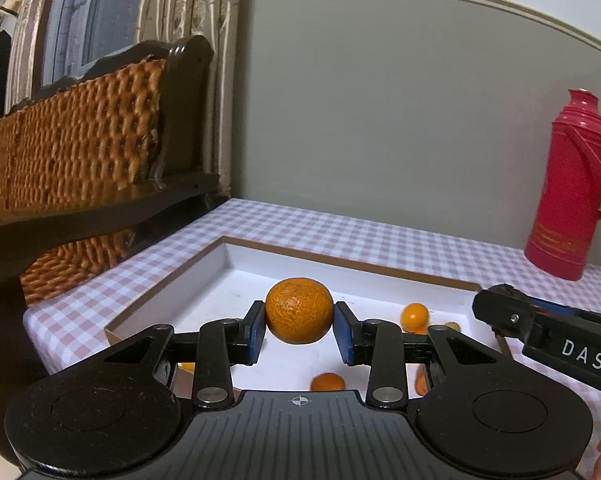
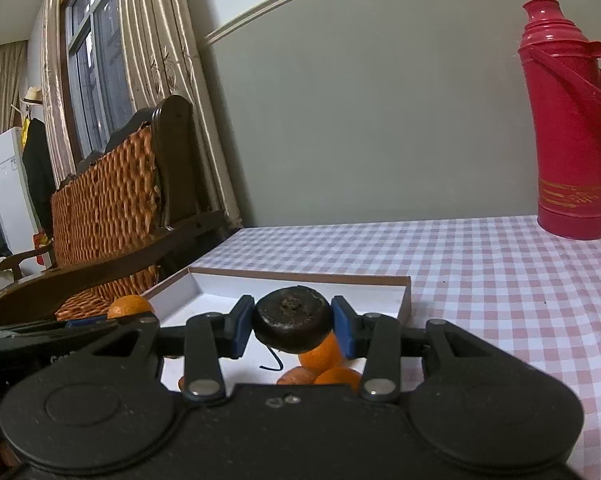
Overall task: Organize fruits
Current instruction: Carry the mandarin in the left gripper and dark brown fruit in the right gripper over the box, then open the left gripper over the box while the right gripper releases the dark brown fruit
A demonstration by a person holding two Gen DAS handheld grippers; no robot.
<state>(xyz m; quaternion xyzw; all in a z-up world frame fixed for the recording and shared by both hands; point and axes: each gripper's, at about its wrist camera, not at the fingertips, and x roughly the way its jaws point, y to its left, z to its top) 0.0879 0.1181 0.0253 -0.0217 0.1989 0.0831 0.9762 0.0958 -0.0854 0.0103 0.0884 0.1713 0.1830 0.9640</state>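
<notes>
My left gripper (image 1: 299, 326) is shut on a large orange mandarin (image 1: 299, 310) and holds it above a shallow white box (image 1: 210, 270) with a brown rim. Small orange fruits (image 1: 415, 317) lie in the box. My right gripper (image 2: 292, 326) is shut on a dark, flat, round fruit (image 2: 291, 319) and holds it over the same box (image 2: 405, 300). Several orange fruits (image 2: 324, 354) lie below it in the box. The right gripper's body shows at the right of the left wrist view (image 1: 548, 328). The mandarin also shows at the left of the right wrist view (image 2: 130, 306).
The box sits on a table with a pink checked cloth (image 1: 340, 236). A tall red thermos (image 1: 572, 188) stands at the back right; it also shows in the right wrist view (image 2: 568, 120). A wicker chair with a dark wood frame (image 1: 80, 140) stands against the table's left side.
</notes>
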